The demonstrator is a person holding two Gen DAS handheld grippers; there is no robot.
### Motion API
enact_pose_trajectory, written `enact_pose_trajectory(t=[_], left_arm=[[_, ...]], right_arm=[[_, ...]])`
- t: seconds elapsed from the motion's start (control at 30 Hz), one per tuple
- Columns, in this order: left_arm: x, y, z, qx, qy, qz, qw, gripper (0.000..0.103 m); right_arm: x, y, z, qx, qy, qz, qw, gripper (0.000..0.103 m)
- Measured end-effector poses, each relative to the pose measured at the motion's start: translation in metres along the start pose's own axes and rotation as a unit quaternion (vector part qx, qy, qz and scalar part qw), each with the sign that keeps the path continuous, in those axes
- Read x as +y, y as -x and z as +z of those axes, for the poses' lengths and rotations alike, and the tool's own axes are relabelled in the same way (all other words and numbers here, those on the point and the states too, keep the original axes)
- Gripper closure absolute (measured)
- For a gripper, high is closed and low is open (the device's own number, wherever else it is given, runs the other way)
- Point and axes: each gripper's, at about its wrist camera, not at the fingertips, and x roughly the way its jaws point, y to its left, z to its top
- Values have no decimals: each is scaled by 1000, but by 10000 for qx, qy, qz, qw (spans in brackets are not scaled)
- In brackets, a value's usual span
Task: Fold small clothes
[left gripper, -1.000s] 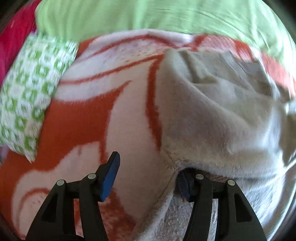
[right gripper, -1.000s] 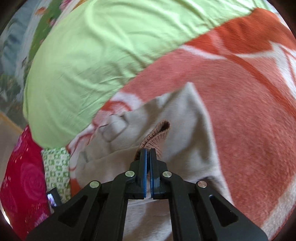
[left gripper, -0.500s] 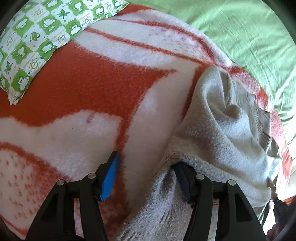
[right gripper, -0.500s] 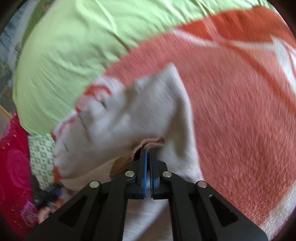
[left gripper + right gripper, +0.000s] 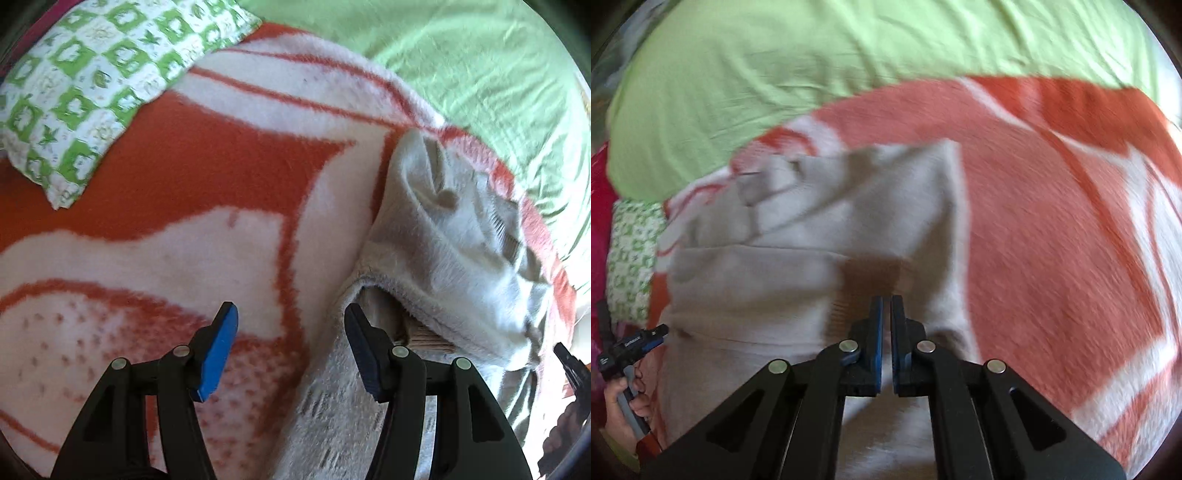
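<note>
Since the earlier frames the left gripper (image 5: 291, 332) had swung across the blanket (image 5: 184, 206), bringing more of the checked pillow (image 5: 92, 81) into view at top left, and the garment (image 5: 798, 273) had been drawn wider in the right view. The left gripper's jaws stood wide apart and gripped nothing; the garment's edge lay against the outer side of one finger (image 5: 364, 349), not between the pads. The right gripper (image 5: 886, 314) was closed tight, with the brown ribbed hem just beyond its tips; whether cloth was pinched there could not be confirmed. The garment, grey and fleecy, lay bunched on the blanket's far side, hard by the green sheet (image 5: 480, 74). In my judgement the step in hand was spreading it flat. The left should take the loose edge fully between its pads before pulling; both corners ought then to be drawn apart evenly, low over the blanket.
</note>
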Motion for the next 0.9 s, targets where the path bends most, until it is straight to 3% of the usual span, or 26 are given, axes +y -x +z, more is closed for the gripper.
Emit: enact_pose_trajectory(t=[0.13,0.23,0.33,0.4,0.47,0.63,0.7,0.73,0.77,0.9], left_arm=[[-3,6,6,3,190,-237,9995,40],[-22,6,7,-26,117,-402,9991,38],[-47,0,8,-184,-99,-201,9996,34],[-54,-12,6,-122,-158,-47,9998,34],[-54,-22,4,-46,-145,7,9999,34],[-48,-38,4,51,69,-53,9999,33],[-47,-41,4,61,117,-65,9999,31],[-46,-43,5,64,129,-67,9999,31],[-46,-44,5,56,128,-70,9999,31],[-47,-47,7,35,102,-19,9999,29]], right_arm=[[58,-32,28,249,603,851,9942,98],[116,-72,50,561,910,1661,9803,98],[171,-110,62,991,1278,2060,9651,89],[201,-135,71,1048,1395,2185,9601,61],[227,-159,80,1121,1538,2239,9559,46],[265,-201,88,1437,1834,2232,9465,46],[277,-215,88,1619,2110,2101,9408,52],[282,-222,87,1727,2239,2003,9380,62],[289,-231,86,1887,2323,2009,9328,101],[305,-226,110,1260,2171,2341,9393,100]])
